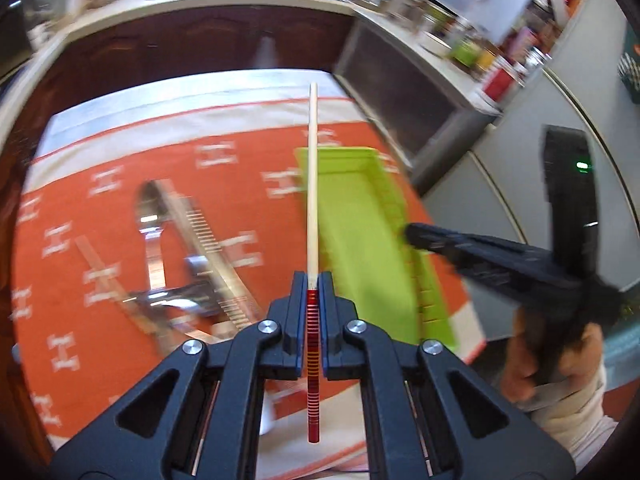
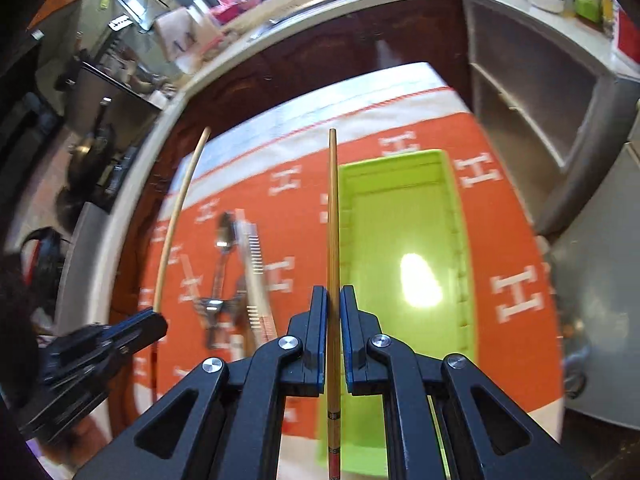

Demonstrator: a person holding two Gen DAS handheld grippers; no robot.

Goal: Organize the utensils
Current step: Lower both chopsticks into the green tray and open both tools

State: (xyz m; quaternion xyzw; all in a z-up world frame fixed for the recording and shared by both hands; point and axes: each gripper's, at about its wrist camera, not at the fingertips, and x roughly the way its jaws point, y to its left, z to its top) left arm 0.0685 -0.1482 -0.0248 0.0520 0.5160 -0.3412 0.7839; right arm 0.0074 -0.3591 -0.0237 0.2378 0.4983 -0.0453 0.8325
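Observation:
My left gripper [image 1: 313,280] is shut on a pale chopstick [image 1: 312,184] with a red banded end. The stick points away from me, above the orange cloth, just left of the green tray [image 1: 360,232]. My right gripper [image 2: 333,294] is shut on a brown bamboo chopstick [image 2: 332,208], held over the left rim of the green tray [image 2: 400,216], which has nothing inside. Each gripper shows in the other's view: the right gripper [image 1: 416,236] over the tray's right edge, the left gripper [image 2: 158,320] at the lower left with its pale chopstick [image 2: 176,216].
A metal spoon [image 2: 222,248], another steel utensil and a banded chopstick [image 2: 252,268] lie on the orange H-patterned cloth [image 2: 516,240] left of the tray. A dark wooden cabinet [image 2: 320,44] stands behind the table and a grey shelf unit [image 2: 532,92] at the right. A person's hand [image 1: 552,360] holds the right gripper.

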